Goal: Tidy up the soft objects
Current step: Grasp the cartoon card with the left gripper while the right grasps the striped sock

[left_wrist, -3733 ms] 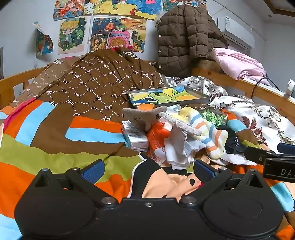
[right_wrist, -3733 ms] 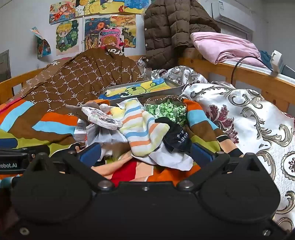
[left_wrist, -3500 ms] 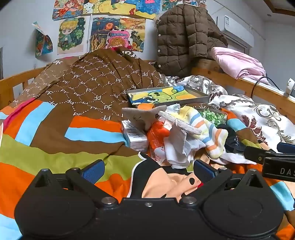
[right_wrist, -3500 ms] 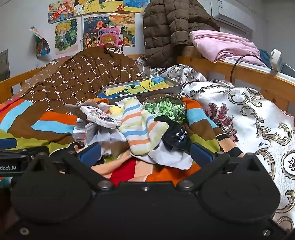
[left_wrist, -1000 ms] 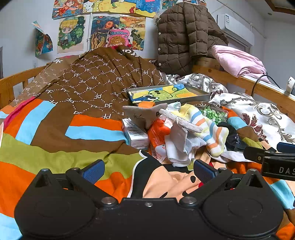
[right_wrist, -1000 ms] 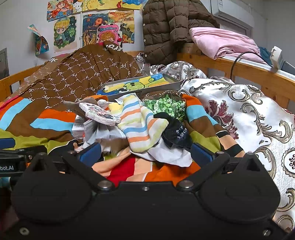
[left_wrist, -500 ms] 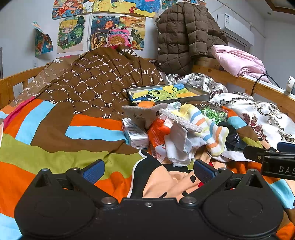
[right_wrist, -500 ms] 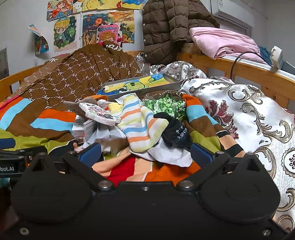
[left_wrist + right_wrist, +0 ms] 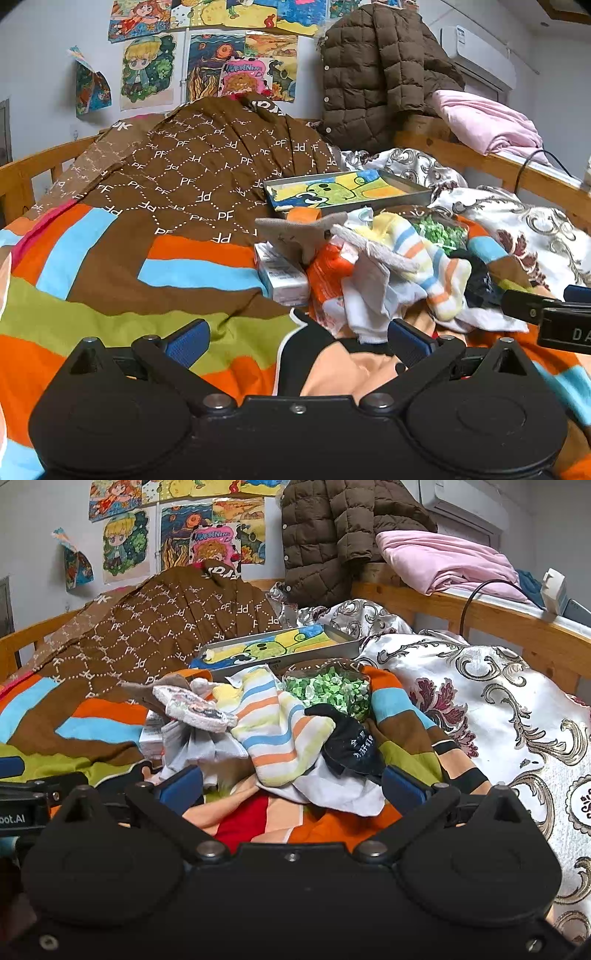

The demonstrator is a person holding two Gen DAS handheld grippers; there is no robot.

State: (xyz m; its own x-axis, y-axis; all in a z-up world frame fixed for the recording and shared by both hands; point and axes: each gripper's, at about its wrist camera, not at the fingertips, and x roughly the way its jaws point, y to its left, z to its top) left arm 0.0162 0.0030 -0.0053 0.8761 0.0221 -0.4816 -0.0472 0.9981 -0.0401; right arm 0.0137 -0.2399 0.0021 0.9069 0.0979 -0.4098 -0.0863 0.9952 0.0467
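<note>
The bed (image 9: 92, 288), under its striped quilt, carries everything, and beyond the two tools a brown quilted cover (image 9: 207, 177) rises behind a metal tray (image 9: 347, 192). The pile of soft things (image 9: 280, 731) lies just ahead of the right hand-held gripper (image 9: 291, 786) and ahead and to the right of the left hand-held gripper (image 9: 295, 339). Both stand wide apart and hold nothing.

The step in hand looks like the first pick from the heap. To do it well, take one piece at a time from the top, closing on a free edge and not on a bundle, so that the neighbours do not come along.

The striped sock (image 9: 280, 731) lies straight ahead of the right tool, on top and draped over a white cloth (image 9: 340, 794), so it is the easy first choice. The black sock (image 9: 351, 746) touches it on the right. A small patterned sock (image 9: 195, 709) sits ahead to the left, over a grey cloth (image 9: 192, 746). A green speckled thing (image 9: 332, 694) lies farther ahead; whether it is soft I cannot tell. The small box (image 9: 280, 273), just left of the pile, is likely not part of the sort.
</note>
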